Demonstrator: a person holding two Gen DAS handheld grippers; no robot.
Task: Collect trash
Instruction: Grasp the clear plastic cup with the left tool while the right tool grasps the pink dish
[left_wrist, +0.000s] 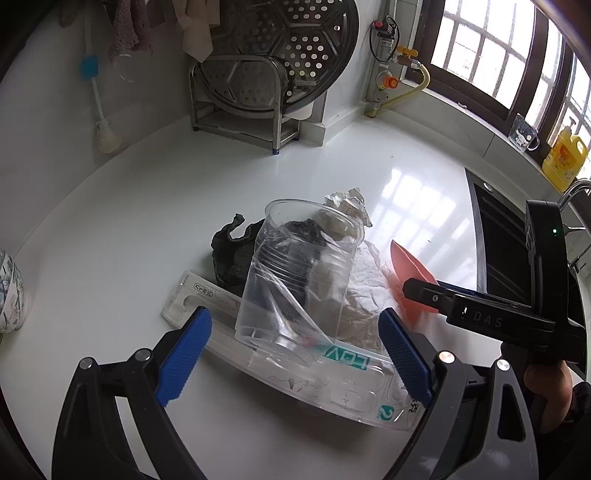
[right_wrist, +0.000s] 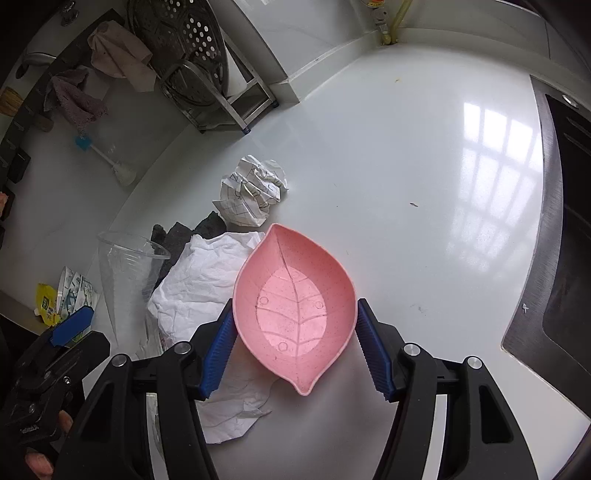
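Two blue pads of the right claw flank the pink leaf-shaped dish at its widest part; the left pad touches the rim at nine o'clock, the right pad sits at the rim at three o'clock, so I read it as closing around the dish, not yet firmly clamped. If the pads meet only the sloping rim, the dish may squirt upward or tip, and its stem end at six o'clock overlaps a sheet of white paper, which could drag along.

Outward from there, the crumpled paper ball lies at eleven o'clock of the dish, and a dark rag at ten o'clock.

At the left claw, the jaws stand wide and released, with a clear plastic cup between and beyond them at twelve o'clock, standing on a flat clear plastic package. Closing hard could crush or topple the cup.

Open counter spreads from twelve to three o'clock of the dish. The dark sink edge at three o'clock bounds that room, and the steel rack stands far off at eleven.
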